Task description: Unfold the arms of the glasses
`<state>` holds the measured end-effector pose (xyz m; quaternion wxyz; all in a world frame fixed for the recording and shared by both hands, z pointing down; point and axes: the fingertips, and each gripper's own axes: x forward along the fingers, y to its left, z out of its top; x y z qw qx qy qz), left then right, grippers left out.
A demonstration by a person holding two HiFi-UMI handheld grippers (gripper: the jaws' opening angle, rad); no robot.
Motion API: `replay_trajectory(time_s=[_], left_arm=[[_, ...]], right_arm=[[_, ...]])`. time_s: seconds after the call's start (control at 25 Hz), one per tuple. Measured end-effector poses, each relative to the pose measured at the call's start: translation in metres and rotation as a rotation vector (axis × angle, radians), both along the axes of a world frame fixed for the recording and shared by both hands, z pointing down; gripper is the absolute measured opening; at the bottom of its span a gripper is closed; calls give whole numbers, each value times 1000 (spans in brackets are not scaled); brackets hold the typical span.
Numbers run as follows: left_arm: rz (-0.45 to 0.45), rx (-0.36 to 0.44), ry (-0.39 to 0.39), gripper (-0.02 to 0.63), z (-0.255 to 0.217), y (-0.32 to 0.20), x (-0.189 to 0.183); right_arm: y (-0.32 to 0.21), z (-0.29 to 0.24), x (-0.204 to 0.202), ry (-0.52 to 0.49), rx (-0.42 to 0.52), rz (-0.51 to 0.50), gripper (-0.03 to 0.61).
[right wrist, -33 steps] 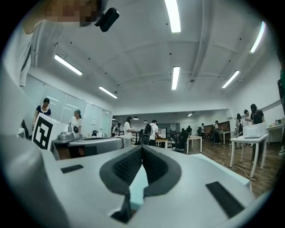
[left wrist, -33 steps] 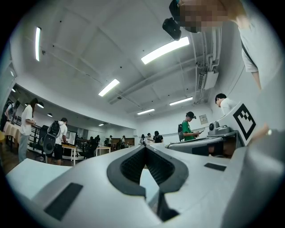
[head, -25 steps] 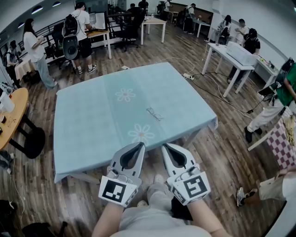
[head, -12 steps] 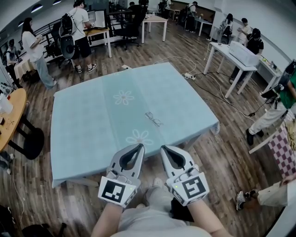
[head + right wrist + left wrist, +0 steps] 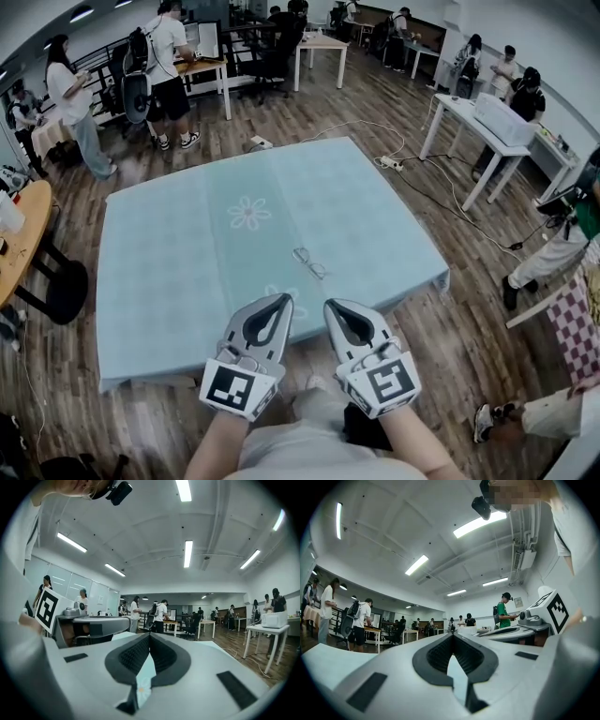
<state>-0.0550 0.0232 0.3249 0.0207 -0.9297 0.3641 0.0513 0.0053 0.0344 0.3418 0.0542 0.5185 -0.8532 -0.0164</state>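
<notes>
A pair of thin-framed glasses [image 5: 309, 262] lies folded on the light blue tablecloth [image 5: 178, 253], right of the table's middle and short of its near edge. My left gripper [image 5: 288, 299] and right gripper [image 5: 328, 305] are held side by side at the near edge, below the glasses and apart from them. Both have their jaws together with nothing between them. In the left gripper view the left gripper [image 5: 452, 635] points level across the room, and so does the right gripper [image 5: 150, 634] in its own view; neither view shows the glasses.
A flower print [image 5: 248, 212] marks the cloth's middle. A round wooden table [image 5: 19, 248] stands left. White desks [image 5: 497, 127] and floor cables [image 5: 441, 192] lie right. Several people [image 5: 169, 66] stand about the room, one at the right [image 5: 562, 248].
The table and the glasses have come closer and lower in the head view. Both grippers have advanced to the table's near edge, still shut and side by side.
</notes>
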Motion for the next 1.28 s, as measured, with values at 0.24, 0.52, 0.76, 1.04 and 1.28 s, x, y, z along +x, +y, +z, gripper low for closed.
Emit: replay_trajectory(time_s=[0.24, 0.52, 0.76, 1.04, 1.28], left_arm=[[-9, -24, -2, 8, 10, -29, 14], [-35, -54, -9, 8, 19, -65, 27], [-63, -69, -26, 8, 25, -91, 41], [-70, -82, -19, 8, 36, -117, 62], [-112, -92, -32, 8, 48, -133, 60]], right_arm=[[-31, 8, 15, -42, -48, 1, 8], [-67, 8, 29, -57, -43, -38, 8], [-90, 15, 37, -7, -71, -97, 8], [-122, 26, 57, -80, -98, -159, 8], [-144, 30, 57, -117, -90, -223, 8]])
